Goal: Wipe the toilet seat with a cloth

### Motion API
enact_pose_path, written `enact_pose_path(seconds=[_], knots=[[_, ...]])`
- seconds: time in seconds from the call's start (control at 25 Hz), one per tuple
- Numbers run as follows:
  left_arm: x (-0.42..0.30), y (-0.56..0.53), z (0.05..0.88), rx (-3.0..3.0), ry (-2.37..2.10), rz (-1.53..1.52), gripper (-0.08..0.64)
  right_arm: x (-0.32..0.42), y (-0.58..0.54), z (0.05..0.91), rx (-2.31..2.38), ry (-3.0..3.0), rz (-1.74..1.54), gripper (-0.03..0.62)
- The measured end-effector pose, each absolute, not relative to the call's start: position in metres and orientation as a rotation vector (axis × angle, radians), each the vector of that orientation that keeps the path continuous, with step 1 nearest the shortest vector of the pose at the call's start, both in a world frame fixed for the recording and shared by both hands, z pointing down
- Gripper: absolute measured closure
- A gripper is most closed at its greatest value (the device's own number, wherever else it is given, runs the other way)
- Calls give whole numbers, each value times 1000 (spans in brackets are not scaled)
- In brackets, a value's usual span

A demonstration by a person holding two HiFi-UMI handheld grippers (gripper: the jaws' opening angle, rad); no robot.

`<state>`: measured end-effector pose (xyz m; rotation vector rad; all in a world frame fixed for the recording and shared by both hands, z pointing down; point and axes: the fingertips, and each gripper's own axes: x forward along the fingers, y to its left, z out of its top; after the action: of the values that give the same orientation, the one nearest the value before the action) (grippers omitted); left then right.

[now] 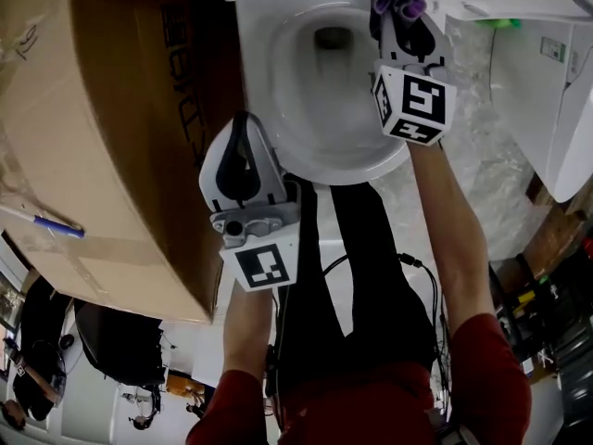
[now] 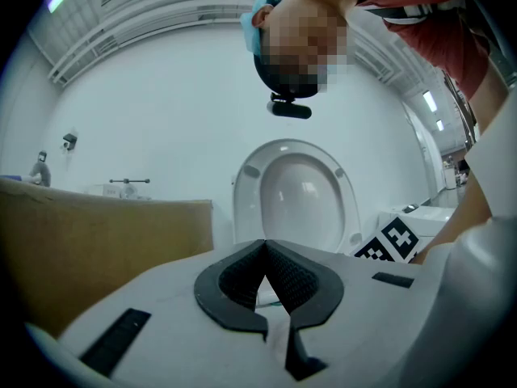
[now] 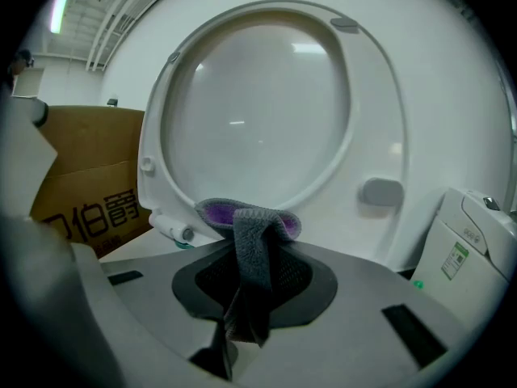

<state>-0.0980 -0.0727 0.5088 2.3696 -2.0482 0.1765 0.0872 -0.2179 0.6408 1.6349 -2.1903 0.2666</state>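
Observation:
The white toilet bowl (image 1: 278,82) stands open at the top of the head view, its seat (image 3: 380,120) raised upright against the lid (image 3: 250,111). My right gripper (image 1: 400,15) is over the back right of the bowl, close to the seat's hinge, shut on a grey and purple cloth (image 3: 252,233) that folds over its tips and hangs between the pads. My left gripper (image 1: 243,126) hovers by the bowl's front left rim, shut and empty. In the left gripper view its closed tips (image 2: 264,253) point level at the raised seat (image 2: 295,192).
A large brown cardboard box (image 1: 93,109) stands close along the toilet's left side. A white unit (image 1: 547,91) with a label stands to the right, with a small green part (image 1: 500,23) by the hinge. The person's dark trousers (image 1: 361,276) fill the floor below the bowl.

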Motion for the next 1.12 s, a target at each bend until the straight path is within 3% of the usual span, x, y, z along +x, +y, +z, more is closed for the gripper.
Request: enact_pose_path(seconds=[0.68, 1.12], knots=[[-164, -38, 510, 2253, -2135, 173, 549, -93, -213, 635, 1159, -2350, 128, 529], [-156, -33, 482, 2308, -2069, 122, 549, -119, -192, 559, 1036, -2449, -152, 529]])
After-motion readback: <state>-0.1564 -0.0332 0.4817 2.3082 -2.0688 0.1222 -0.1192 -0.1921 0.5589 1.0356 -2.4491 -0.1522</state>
